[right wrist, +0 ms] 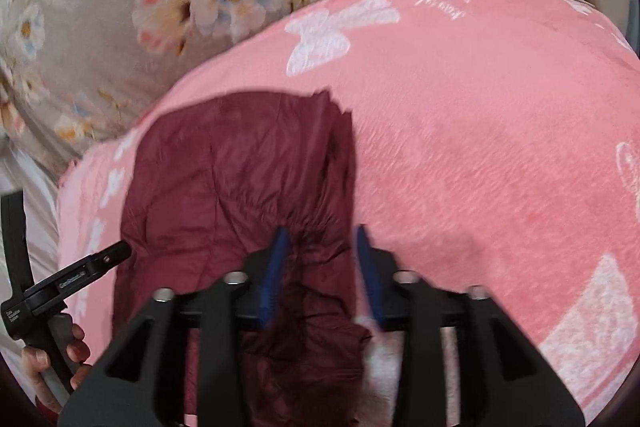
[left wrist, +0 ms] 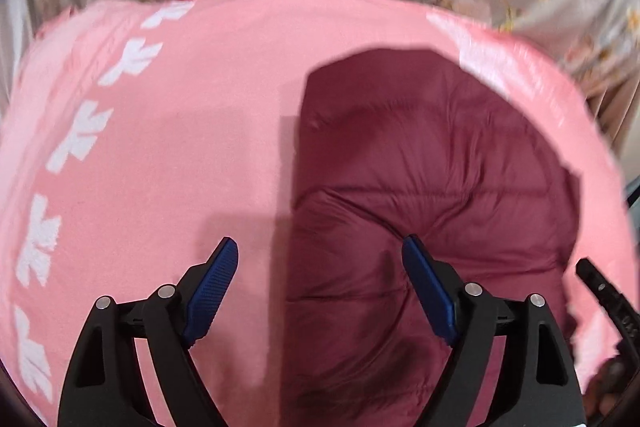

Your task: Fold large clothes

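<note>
A dark maroon quilted jacket (left wrist: pixel 420 187) lies folded flat on a pink blanket (left wrist: pixel 180 131) with white prints. My left gripper (left wrist: pixel 320 247) hovers above the jacket's left edge, jaws wide apart and empty. In the right wrist view the jacket (right wrist: pixel 236 179) lies at lower left on the pink blanket (right wrist: pixel 480 147). My right gripper (right wrist: pixel 320 235) is over the jacket's near right corner, its jaws part closed with a bunch of maroon fabric between them; whether they pinch it is unclear.
A grey floral bedsheet (right wrist: pixel 120 7) lies beyond the blanket. The left hand and its gripper handle (right wrist: pixel 60 287) show at the lower left of the right wrist view. The right gripper's edge (left wrist: pixel 604 291) shows at the far right of the left wrist view.
</note>
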`<state>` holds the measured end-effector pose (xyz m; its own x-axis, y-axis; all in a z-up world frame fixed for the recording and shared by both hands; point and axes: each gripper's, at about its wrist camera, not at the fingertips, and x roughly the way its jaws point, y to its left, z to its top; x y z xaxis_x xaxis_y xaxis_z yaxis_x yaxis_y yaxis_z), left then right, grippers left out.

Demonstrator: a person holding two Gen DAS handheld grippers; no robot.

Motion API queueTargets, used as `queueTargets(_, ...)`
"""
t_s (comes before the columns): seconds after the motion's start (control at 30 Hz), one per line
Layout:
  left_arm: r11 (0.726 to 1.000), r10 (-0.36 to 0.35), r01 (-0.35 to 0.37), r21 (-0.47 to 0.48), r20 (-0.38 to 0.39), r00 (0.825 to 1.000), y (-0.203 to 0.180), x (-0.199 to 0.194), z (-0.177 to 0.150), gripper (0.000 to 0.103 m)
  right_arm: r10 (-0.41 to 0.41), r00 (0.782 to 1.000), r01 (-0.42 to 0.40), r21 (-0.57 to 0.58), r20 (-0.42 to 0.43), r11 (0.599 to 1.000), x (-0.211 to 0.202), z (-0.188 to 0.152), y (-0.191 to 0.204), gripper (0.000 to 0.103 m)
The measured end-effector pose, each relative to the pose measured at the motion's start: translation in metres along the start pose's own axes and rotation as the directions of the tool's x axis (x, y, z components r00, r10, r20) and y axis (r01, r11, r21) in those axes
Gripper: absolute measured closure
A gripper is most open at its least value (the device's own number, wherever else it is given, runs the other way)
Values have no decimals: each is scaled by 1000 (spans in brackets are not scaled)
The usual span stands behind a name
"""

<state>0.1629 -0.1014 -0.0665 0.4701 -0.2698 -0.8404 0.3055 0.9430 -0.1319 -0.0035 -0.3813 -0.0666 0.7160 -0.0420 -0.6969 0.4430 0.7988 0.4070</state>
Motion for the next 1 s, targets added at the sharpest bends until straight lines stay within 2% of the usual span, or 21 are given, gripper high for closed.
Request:
queueTargets(0.1, 991, -105, 99, -94, -61, 993, 25, 11, 10, 22, 91, 992, -85, 71, -89, 994, 17, 8, -12, 45)
queueTargets(0.2, 975, -171, 148, -169, -130, 977, 35, 35, 7, 21, 134, 976, -114, 123, -172, 986, 42, 6, -17, 42)
queueTargets(0.3, 944, -264, 224, -241, -149, 953, 40, 54, 0, 17, 185, 966, -154, 175, -182, 973, 52, -2, -21, 36)
queueTargets(0.37, 943, -269, 232, -237, -138, 953, 38, 55, -1, 15, 200, 965, -169, 180, -171, 969, 53, -2, -20, 34)
queueTargets(0.53, 961, -241, 219, -172, -119, 963, 18, 58, -2, 5, 195, 968, -172, 152, -156, 973, 54, -1, -11, 30)
queueTargets(0.83, 980, -192, 186, -75, -84, 978, -3, 64, 0, 5, 179, 976, -165, 109, -126, 980, 57, -2, -3, 30)
queueTargets(0.87, 981, -189, 184, -67, -82, 978, -4, 65, -1, 5, 181, 975, -168, 105, -126, 980, 58, -2, -2, 32)
queueTargets(0.9, 981, -190, 186, -58, -79, 979, -5, 64, 0, 5, 201, 971, -188, 107, -131, 976, 60, -2, -1, 40)
queueTargets(0.93, 979, -201, 198, -47, -76, 977, -7, 64, 0, 13, 224, 965, -208, 118, -137, 971, 62, -3, 0, 44)
queueTargets(1.0, 979, -206, 204, -26, -71, 976, -9, 59, -1, 21, 258, 956, -238, 144, -141, 961, 65, -3, 0, 59)
